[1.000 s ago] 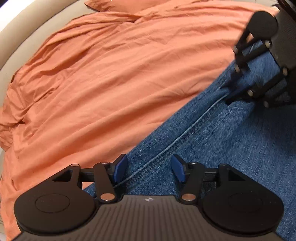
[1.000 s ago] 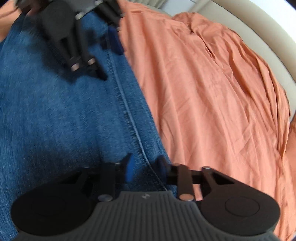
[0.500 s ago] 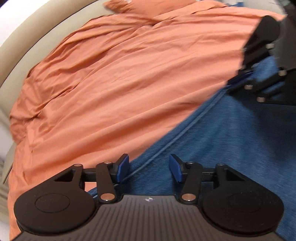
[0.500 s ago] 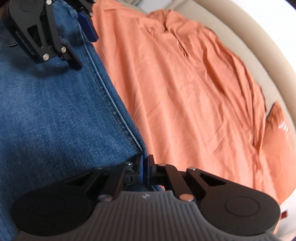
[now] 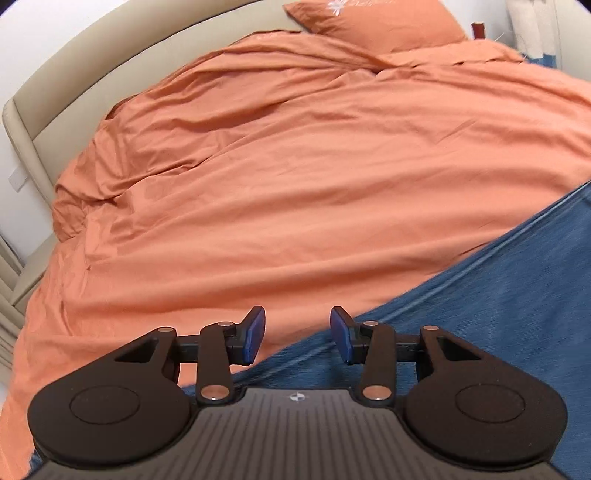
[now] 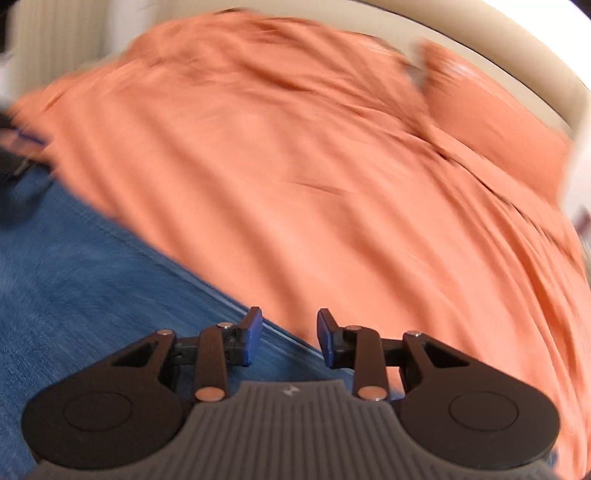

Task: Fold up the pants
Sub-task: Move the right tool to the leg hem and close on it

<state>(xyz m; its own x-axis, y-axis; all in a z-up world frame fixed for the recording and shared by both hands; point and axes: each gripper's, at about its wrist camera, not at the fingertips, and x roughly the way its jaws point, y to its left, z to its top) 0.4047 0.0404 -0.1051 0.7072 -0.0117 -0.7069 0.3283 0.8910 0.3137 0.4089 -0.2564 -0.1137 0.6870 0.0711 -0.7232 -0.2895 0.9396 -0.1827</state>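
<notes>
A wide bed [image 5: 22,122] fills the view, its orange duvet [image 5: 295,166] rumpled but fairly flat, an orange pillow [image 5: 369,22] up at the head; down at the near edge lie the jeans [image 5: 498,314], spread over the duvet, their stitched side seam running slantwise toward the lower middle of both views. The right-hand view is smeared, so detail there is hard to judge; the denim [image 6: 74,277] looks flat, though. Now the tools: the left gripper [image 5: 297,334] hangs above the seam edge, its jaws half apart and just now narrowing, nothing between them; the right gripper [image 6: 290,336] has its jaws just sprung apart, a modest gap, the seam passing below rather than pinched. As for handling, I'd call this denim heavy and fairly stiff, not slippery, sure to hold a crease; the thick seam or the hem is the sensible place to grab, both layers together so the leg doesn't sag.
</notes>
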